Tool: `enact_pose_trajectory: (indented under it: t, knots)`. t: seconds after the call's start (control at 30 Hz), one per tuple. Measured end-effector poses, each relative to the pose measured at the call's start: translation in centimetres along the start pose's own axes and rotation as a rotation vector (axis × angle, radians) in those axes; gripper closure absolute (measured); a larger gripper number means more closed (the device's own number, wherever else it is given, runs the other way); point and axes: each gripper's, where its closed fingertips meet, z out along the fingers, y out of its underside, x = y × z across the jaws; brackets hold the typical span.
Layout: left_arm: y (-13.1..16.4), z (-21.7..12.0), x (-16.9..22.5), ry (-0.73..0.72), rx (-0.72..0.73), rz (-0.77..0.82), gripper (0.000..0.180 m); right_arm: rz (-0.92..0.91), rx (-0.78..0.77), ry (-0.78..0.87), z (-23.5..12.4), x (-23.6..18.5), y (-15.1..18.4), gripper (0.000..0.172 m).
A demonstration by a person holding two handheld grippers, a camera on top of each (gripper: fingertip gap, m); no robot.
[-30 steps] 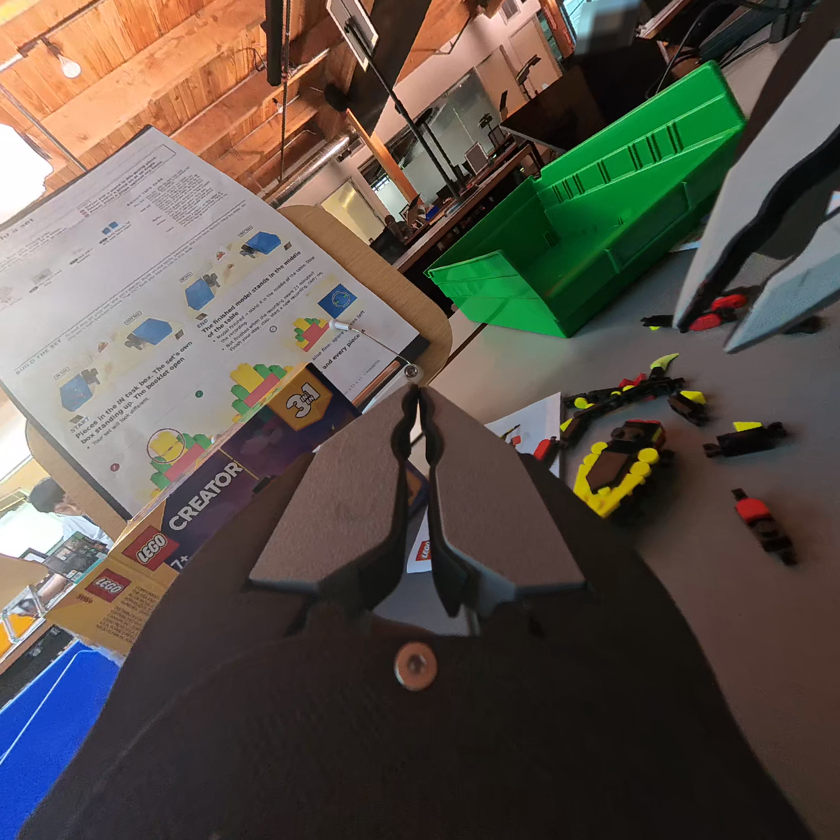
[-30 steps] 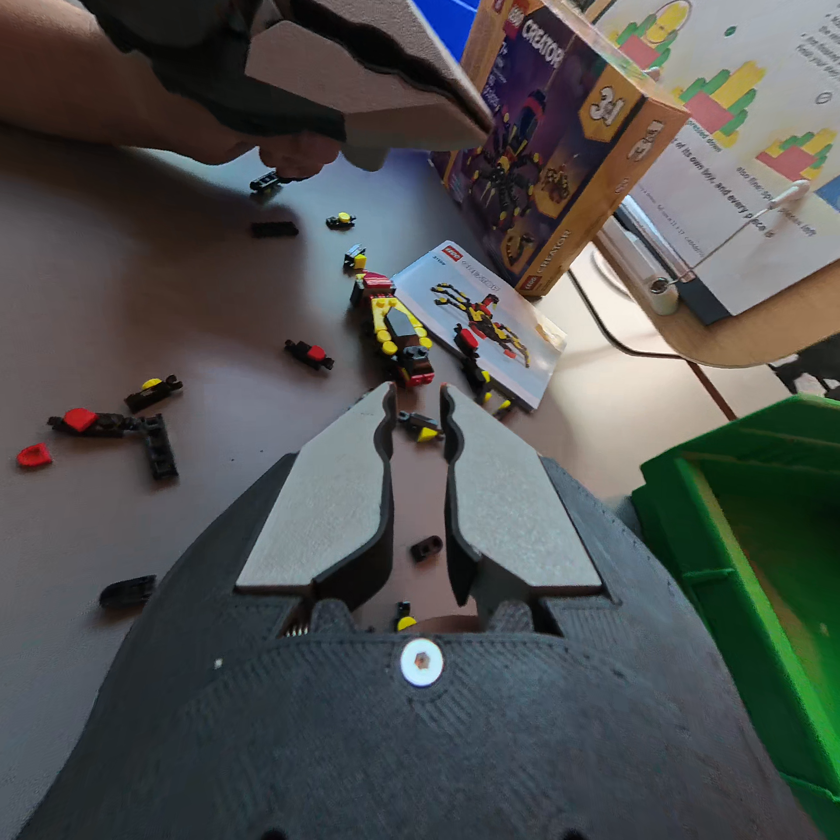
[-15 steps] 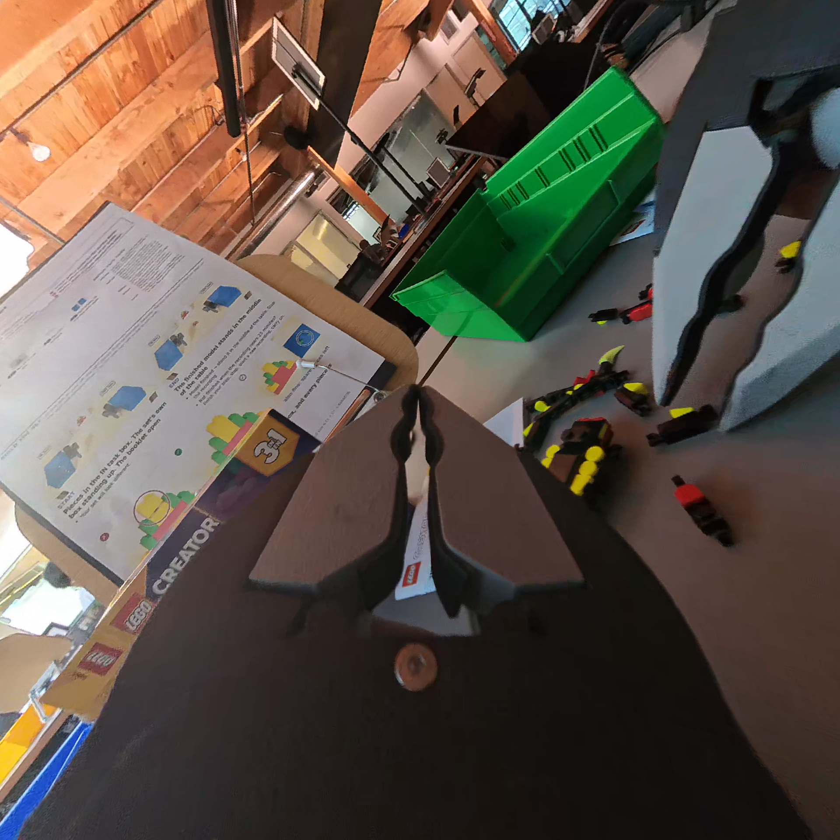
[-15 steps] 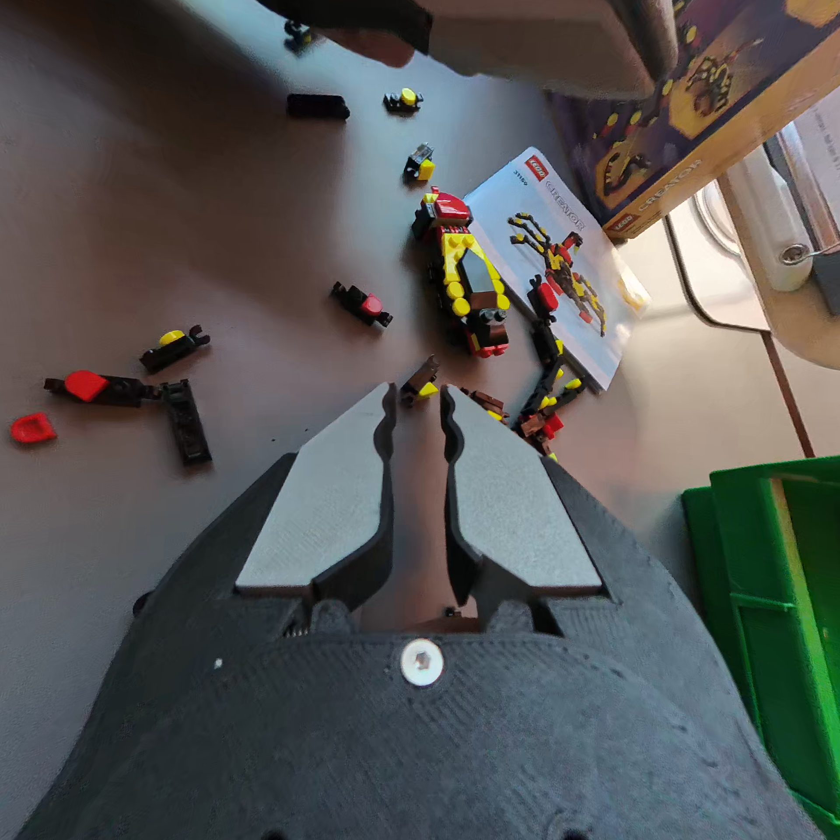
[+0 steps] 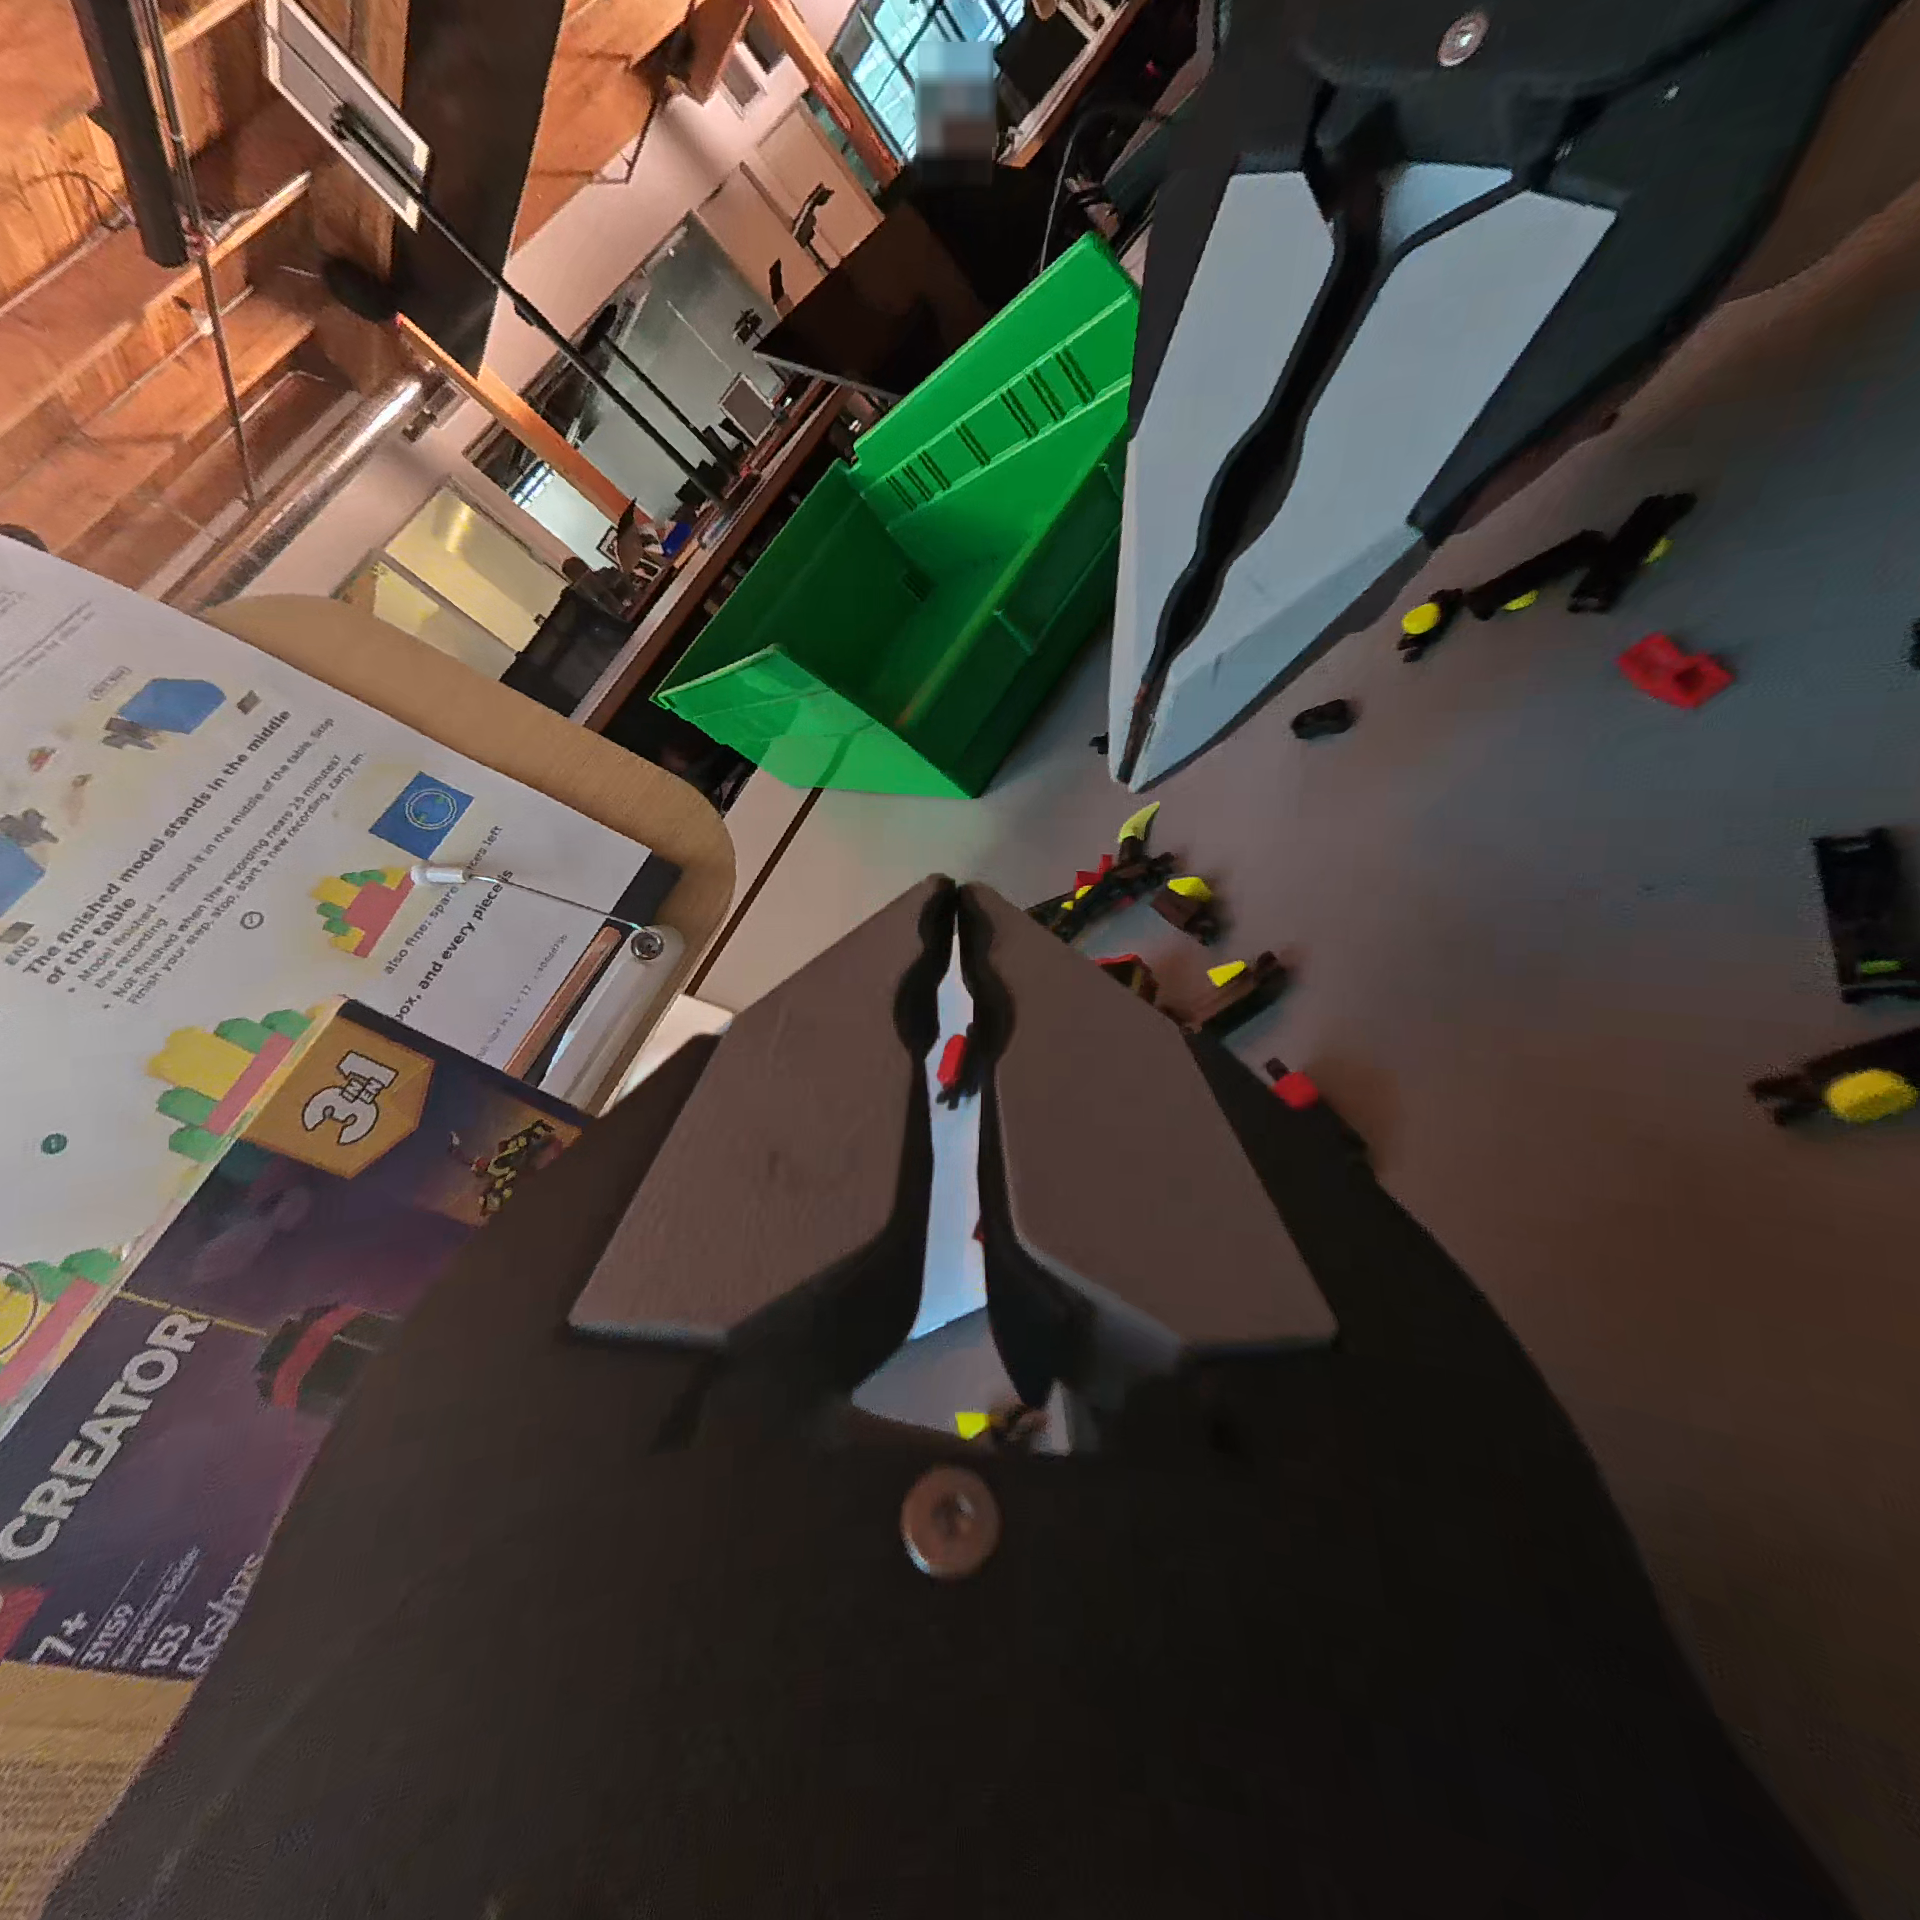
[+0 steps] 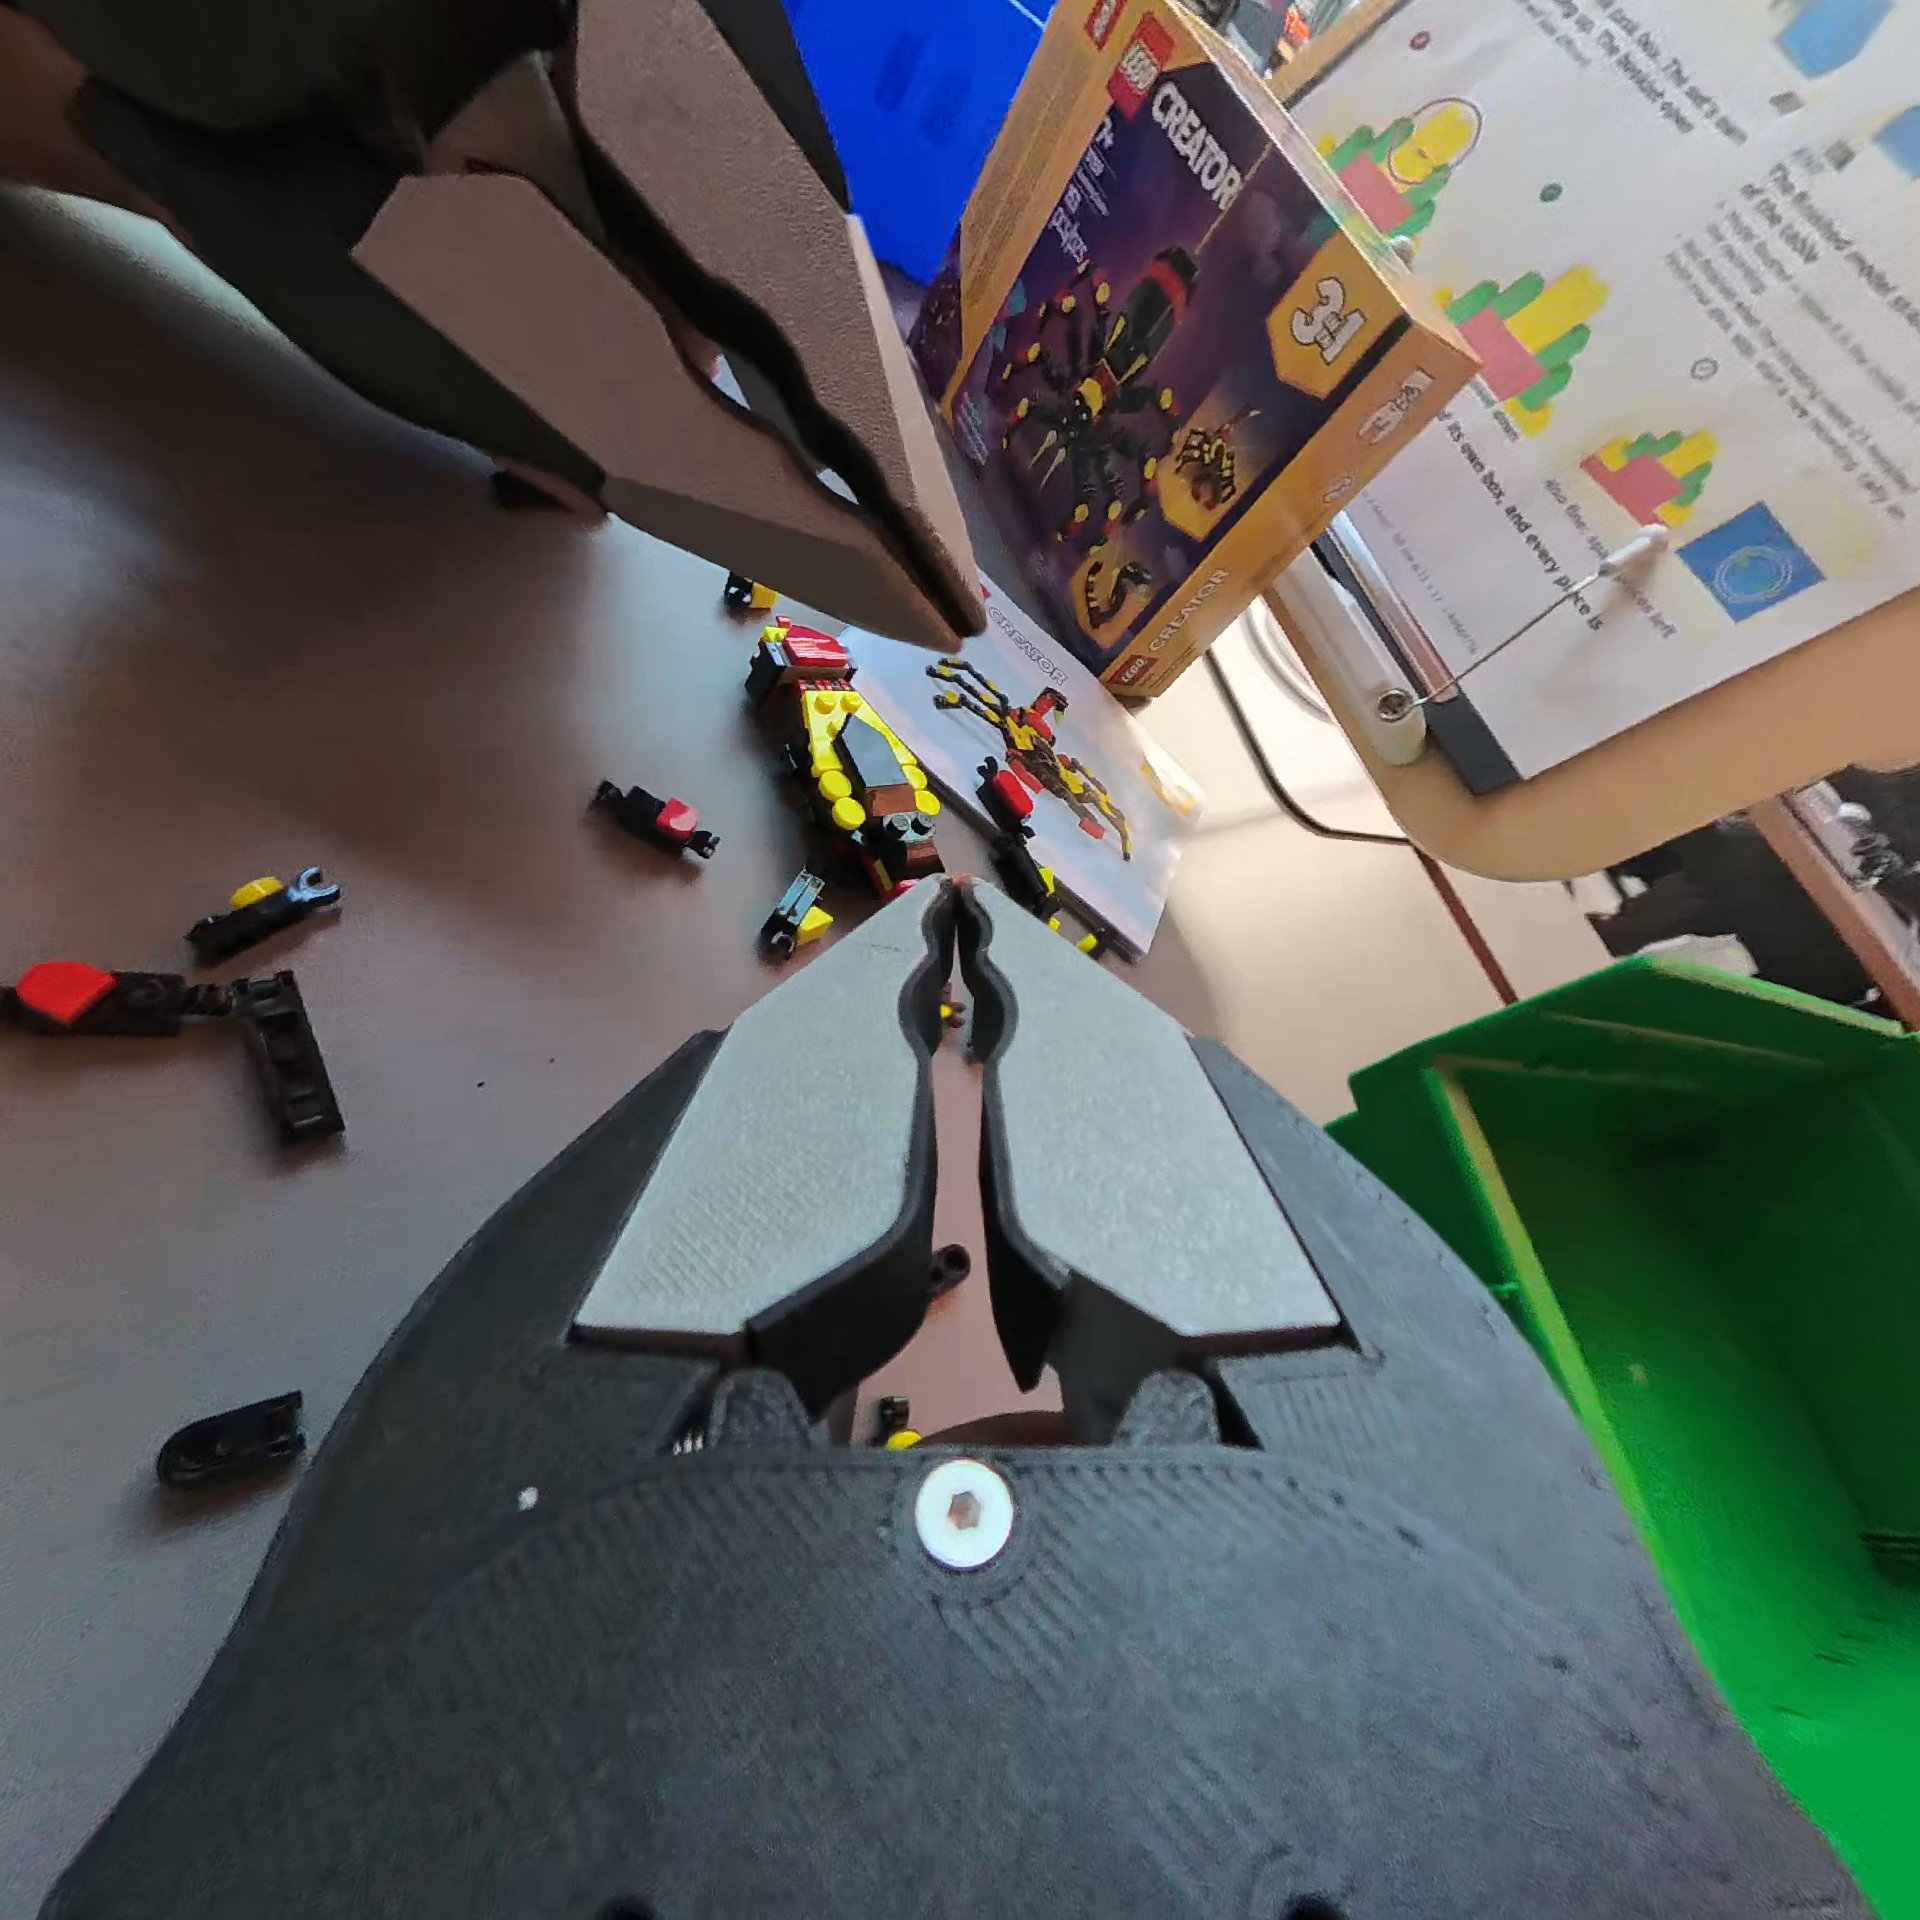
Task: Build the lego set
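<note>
right gripper (image 6: 957, 891) low over a dark table (image 6: 312, 644), tips closed on a small brown-and-red piece, too small to identify, pinched at the very ends of the fingers (image 6: 800, 1132). just beyond the tips, a loose black-and-yellow piece (image 6: 795, 914) and a half-built yellow, black and red brick model (image 6: 847, 774) lying flat; beside it, an instruction booklet (image 6: 1081, 790) with a leg assembly (image 6: 1023, 831) resting on its near edge. scattered to the left — a black piece with a red tile (image 6: 657, 816), a black clip with a yellow stud (image 6: 260, 906), a black plate joined to a red-tipped bar (image 6: 156, 1013).

left gripper (image 5: 951, 894) raised above the booklet, fingers (image 5: 1122, 1132) together at the tips, nothing visible between them; seen from the right wrist hovering over the model's far end. farther off, a purple-and-yellow toy box (image 6: 1174, 353) standing upright, a printed sheet on a wooden board (image 6: 1621, 343) behind it, and a green bin (image 5: 935, 582) at the table's edge.
</note>
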Motion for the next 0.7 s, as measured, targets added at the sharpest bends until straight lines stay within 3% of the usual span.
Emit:
enact_pose_trajectory:
  t: [0.17,0.37,0.47,0.57,0.7]
  knots:
    - [1.4,0.6,-0.4,-0.052,-0.083,0.060,0.180,0.049,-0.042,0.157,-0.4,3.4,1.3,0.172]
    - [1.3,0.7,-0.5,-0.069,-0.083,0.086,0.180,0.190,0.045,0.315,-2.4,7.4,1.4,0.172]
    - [1.4,0.6,-0.5,-0.075,-0.087,0.102,0.180,0.200,0.005,0.300,-2.2,7.7,2.4,0.172]
    - [1.4,0.5,-0.8,-0.088,-0.087,0.103,0.180,0.260,-0.082,0.185,-1.8,6.6,3.8,0.172]
    - [2.2,0.4,-2.2,-0.142,-0.119,0.065,0.180,0.386,-0.063,0.182,-2.0,7.3,4.4,0.168]
